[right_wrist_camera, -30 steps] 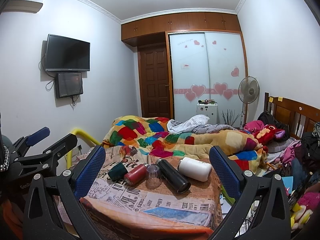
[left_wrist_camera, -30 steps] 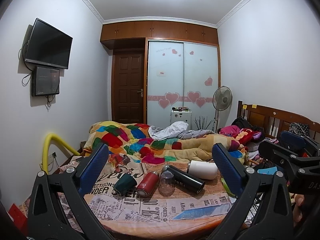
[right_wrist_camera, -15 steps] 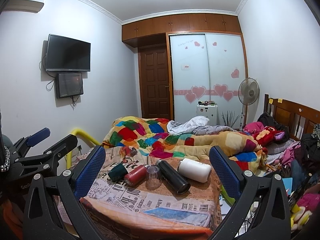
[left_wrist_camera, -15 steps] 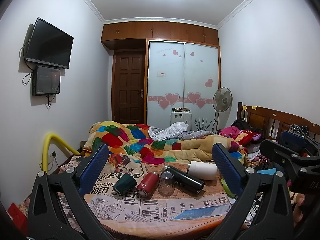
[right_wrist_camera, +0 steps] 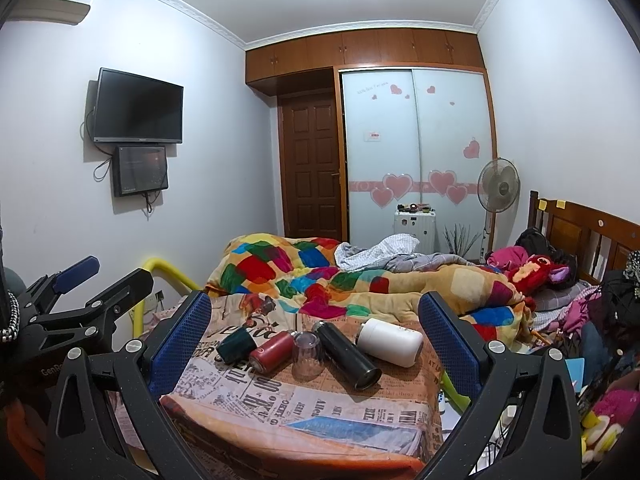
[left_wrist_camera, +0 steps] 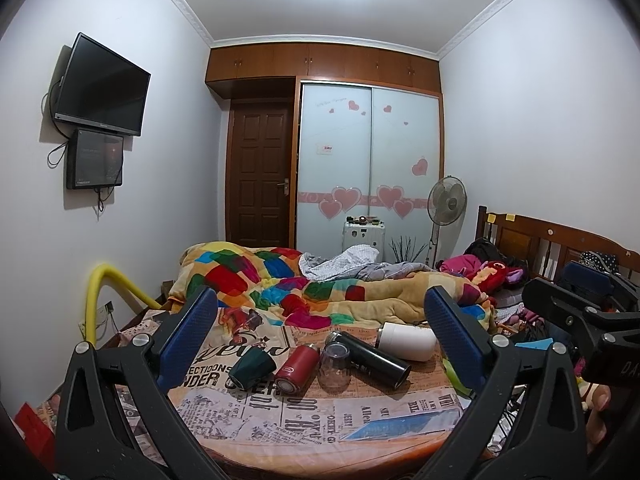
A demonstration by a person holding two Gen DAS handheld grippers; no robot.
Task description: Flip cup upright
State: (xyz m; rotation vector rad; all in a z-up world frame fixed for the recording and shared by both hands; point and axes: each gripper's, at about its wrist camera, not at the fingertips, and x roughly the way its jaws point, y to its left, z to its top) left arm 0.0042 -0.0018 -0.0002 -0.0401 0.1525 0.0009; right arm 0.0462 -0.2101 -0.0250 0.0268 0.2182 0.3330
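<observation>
A clear glass cup (left_wrist_camera: 335, 364) is seen low in the centre of the frame, standing mouth-down on the newspaper-print cloth (left_wrist_camera: 320, 416). It is flanked by a red flask (left_wrist_camera: 296, 368) and a black flask (left_wrist_camera: 370, 358), both lying down. The left gripper (left_wrist_camera: 320, 340) and right gripper (right_wrist_camera: 314, 344) are spread wide, with nothing grasped.
</observation>
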